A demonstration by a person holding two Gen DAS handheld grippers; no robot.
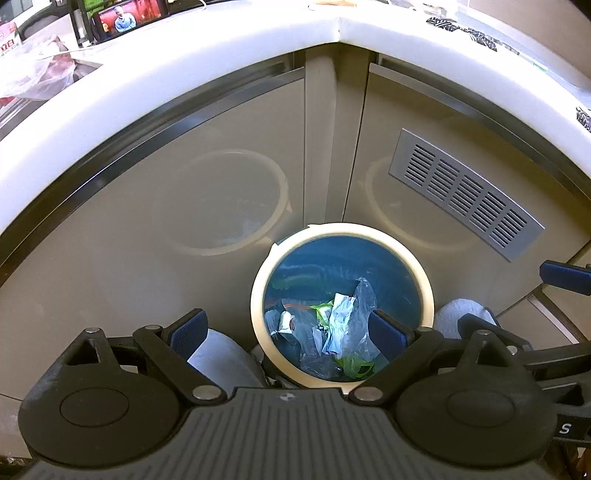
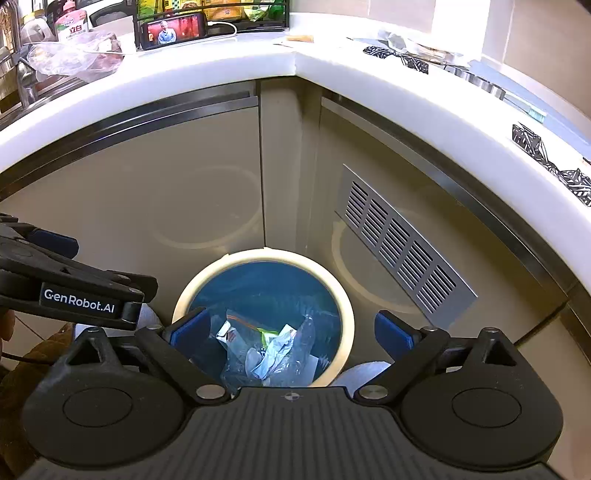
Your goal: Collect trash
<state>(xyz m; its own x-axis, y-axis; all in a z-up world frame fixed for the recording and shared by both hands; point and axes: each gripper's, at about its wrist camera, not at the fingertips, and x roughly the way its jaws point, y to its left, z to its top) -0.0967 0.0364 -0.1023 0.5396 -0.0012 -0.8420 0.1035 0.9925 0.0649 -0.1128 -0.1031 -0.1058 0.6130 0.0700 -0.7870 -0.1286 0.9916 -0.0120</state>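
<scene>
Both tongs hang above the bin (image 1: 258, 295), which stands on the floor in the inside corner under the bench (image 1: 184, 70). Cream rim, blue liner.

Left tongs (image 1: 291, 328): spread, nothing between the pads. Right tongs (image 2: 291, 332): spread, also empty.

Trash (image 1: 332, 328) lies at the bottom of the bin: crumpled clear plastic, white paper, a green scrap. A loose heap with no clear long axis.

Key relation: the trash sits straight below and slightly ahead of both tongs, inside the rim. In the left wrist view the left tongs' right pad overlaps the bin mouth while its left pad lies outside the rim. In the right wrist view the right tongs' left pad sits over the mouth and its right pad just beyond the rim. Neither pair is centred; which is nearer I cannot tell.

Judgement: if the liner is to be lifted out, the rim edge is the thing to grip; either tongs would need a short sideways shift.

On the bench: a phone (image 2: 171, 31) showing video and a plastic bag (image 2: 70, 59), well apart from the bin.
</scene>
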